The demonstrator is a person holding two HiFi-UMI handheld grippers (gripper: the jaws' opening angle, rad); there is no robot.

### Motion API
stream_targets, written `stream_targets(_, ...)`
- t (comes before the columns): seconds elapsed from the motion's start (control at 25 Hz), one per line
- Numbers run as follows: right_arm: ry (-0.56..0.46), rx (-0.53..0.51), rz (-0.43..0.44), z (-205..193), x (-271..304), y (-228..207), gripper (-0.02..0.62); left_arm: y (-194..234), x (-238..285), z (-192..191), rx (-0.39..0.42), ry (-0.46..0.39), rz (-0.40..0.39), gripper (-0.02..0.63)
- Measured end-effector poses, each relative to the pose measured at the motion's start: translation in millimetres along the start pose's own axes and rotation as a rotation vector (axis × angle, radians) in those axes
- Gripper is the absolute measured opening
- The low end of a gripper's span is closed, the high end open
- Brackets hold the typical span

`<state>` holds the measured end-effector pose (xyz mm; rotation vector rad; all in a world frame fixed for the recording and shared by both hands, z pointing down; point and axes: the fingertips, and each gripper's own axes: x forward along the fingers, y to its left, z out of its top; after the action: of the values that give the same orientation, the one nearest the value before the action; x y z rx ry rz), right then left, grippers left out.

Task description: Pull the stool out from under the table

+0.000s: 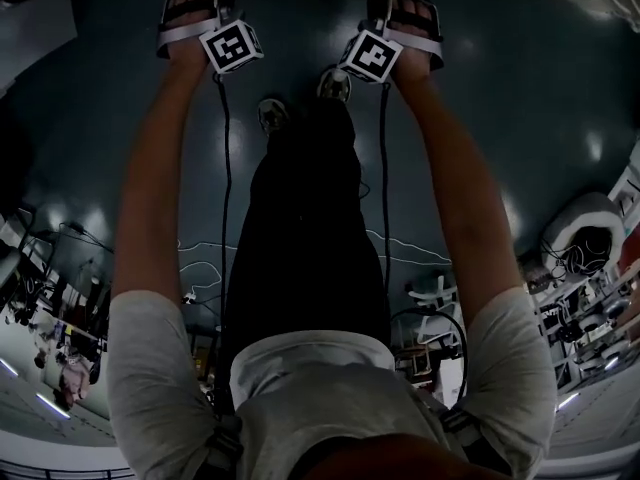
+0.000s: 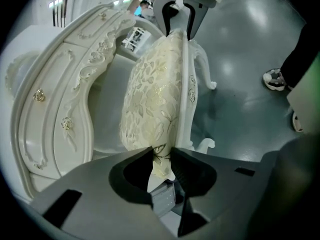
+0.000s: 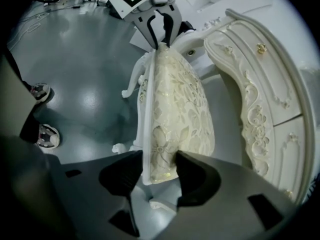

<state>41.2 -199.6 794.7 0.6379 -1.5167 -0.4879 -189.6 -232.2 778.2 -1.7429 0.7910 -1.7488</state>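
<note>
Clamping L gripper, R gripper jaws on stool seat; table just beside.

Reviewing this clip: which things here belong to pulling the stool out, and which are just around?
In the job: stool, clamped at its cushion edges by left gripper and right gripper; table next to it.
Just around: person's shoes; cluttered benches.

My head camera looking steeply down at the floor, left hand-held gripper and right hand-held gripper cameras close at opposite ends of the stool, facing each other, sharing it.
</note>
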Motion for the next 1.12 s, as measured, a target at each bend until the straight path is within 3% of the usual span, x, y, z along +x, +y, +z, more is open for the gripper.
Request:
stream_targets(0.2, -0.019, -0.013, -0.012, 2, 0, -4, 0.222, 0, 1, 0, 0.045, -0.034, 0.047, 0.137)
stream_targets(0.44, -0.014, -0.014, 0.002, 1, -7, -6, 0.222, 9, -4, 0, 0.238, -0.020, 0.095, 0.146)
stream_targets(0.6, -0.037, -0.017, 0.000, 2, -2, -15, 0.222, 7, 3, 2, 0.186, -0.009, -0.005, 0.138)
stream_targets(0.72, -0.060, -0.029, 0.015, 1, -7, -11, 0.222, 10, -3, 2, 0.180, -0.001, -0.002, 0.126)
stream_targets(1.0, -0.069, -0.067, 0.035, -12, 1, -1, 0.224, -16, -6, 12, 0.035, 0.006, -0.072, 0.120)
stream_targets(1.12, -0.082, -0.093, 0.043, -18, 1, 1, 0.225, -19, -13, 17, 0.043, 0.015, -0.063, 0.118)
